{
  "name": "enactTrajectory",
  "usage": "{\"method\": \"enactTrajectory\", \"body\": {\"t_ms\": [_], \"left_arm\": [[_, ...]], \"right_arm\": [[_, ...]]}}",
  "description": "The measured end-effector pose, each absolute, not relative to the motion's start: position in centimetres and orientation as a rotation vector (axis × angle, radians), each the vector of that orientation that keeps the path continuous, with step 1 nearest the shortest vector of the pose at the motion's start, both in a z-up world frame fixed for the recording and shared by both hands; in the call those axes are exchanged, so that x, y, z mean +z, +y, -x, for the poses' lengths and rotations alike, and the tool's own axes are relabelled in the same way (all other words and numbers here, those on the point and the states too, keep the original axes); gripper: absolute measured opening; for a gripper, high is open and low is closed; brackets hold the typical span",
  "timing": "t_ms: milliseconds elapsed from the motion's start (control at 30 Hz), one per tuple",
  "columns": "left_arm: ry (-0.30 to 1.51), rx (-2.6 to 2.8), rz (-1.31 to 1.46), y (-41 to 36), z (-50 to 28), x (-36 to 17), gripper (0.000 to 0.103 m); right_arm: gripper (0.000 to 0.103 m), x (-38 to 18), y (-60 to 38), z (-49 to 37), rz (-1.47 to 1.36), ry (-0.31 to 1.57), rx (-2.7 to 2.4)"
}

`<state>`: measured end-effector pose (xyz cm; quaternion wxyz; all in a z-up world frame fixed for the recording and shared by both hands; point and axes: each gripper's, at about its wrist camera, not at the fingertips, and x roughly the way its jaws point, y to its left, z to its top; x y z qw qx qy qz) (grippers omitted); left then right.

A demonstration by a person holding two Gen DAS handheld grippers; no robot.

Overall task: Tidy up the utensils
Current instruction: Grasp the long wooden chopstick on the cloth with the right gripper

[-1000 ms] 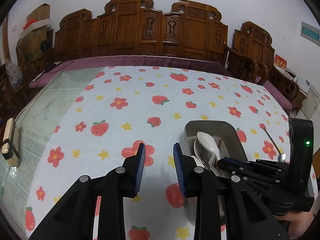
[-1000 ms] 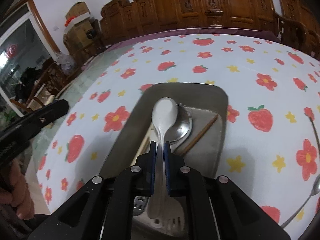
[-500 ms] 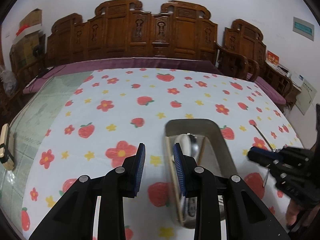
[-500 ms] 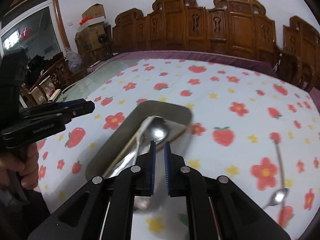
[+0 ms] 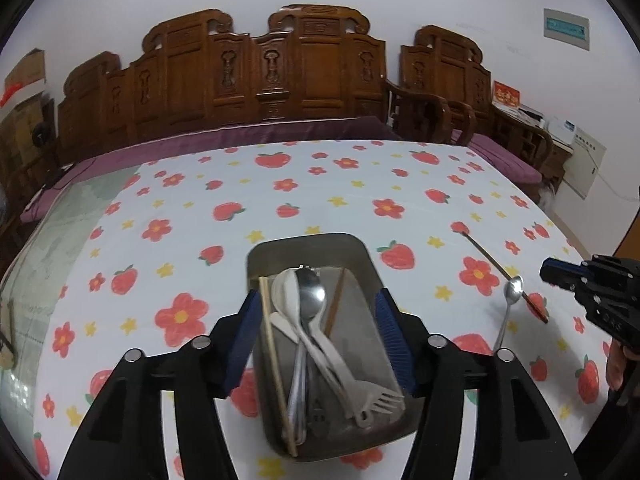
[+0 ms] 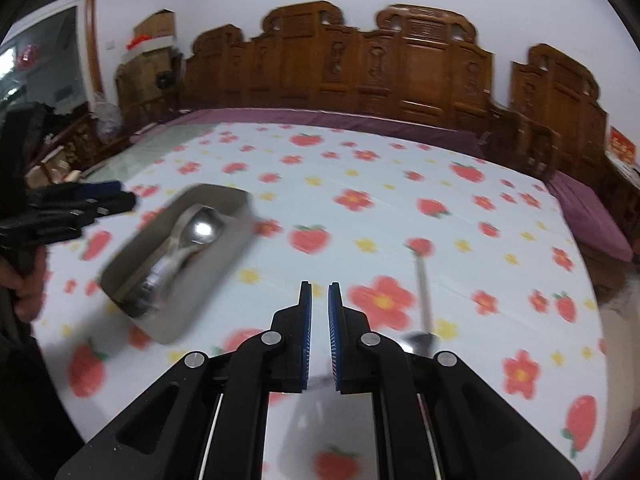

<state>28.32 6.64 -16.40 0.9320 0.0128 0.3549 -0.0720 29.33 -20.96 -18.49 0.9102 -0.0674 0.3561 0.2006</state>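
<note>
A metal tray (image 5: 304, 240) on the flowered cloth holds a white spoon (image 5: 285, 292), a metal spoon (image 5: 314, 300), a white fork (image 5: 380, 398) and chopsticks (image 5: 272, 344). My left gripper (image 5: 318, 294) straddles the tray's near half; its jaws are opening, and the pads stand beside the tray walls. Right of the tray lie a loose metal spoon (image 5: 514, 288) and a brown chopstick (image 5: 486, 254). My right gripper (image 6: 317, 308) is shut with nothing in it, over bare cloth between the tray (image 6: 208, 284) and the blurred loose spoon (image 6: 424, 292). It also shows as the right gripper (image 5: 546, 270).
A carved wooden bench (image 5: 280, 76) with a purple cushion (image 5: 256, 134) runs along the table's far edge. Bare glass tabletop (image 5: 60, 220) lies left of the cloth. In the right wrist view the left gripper (image 6: 126, 194) and the hand (image 6: 24, 280) holding it are at the left.
The right gripper let go of the white spoon into the tray and swung right, away from it. The left gripper moved over the tray and its jaws spread wide.
</note>
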Motion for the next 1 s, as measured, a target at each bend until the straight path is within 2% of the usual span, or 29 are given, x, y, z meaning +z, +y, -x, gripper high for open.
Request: {"method": "enactTrajectory", "body": {"t_ms": [133,200,533,867,933,967,1000], "left_arm": [[0.731,-0.162,-0.037,5.5,-28.2,-16.7,0.066],[0.737,-0.169,-0.042,4.9,-28.1,-17.0,0.066],[0.767,-0.236,-0.058,1.8,-27.4,-18.2,0.066],[0.784,-0.302,-0.123,-2.8,-26.2,-19.5,0.066],[0.788,-0.314,-0.134,-3.6,-26.0,-19.7,0.066],[0.791,-0.321,-0.139,-4.1,-25.9,-19.9,0.066],[0.798,-0.332,-0.138,-4.6,-25.9,-20.0,0.066]], "right_arm": [[0.012,-19.2,-23.5,-30.7,0.139,0.74,0.346],[0.025,-19.7,-24.4,-31.3,0.132,0.754,0.336],[0.025,-23.8,-27.5,-32.7,0.092,0.879,0.298],[0.025,-27.0,-27.0,-32.1,0.187,0.964,0.31],[0.02,-27.5,-27.0,-32.0,0.216,0.966,0.307],[0.01,-27.5,-27.1,-32.1,0.222,0.966,0.304],[0.006,-27.6,-27.3,-32.1,0.229,0.968,0.292]]}}
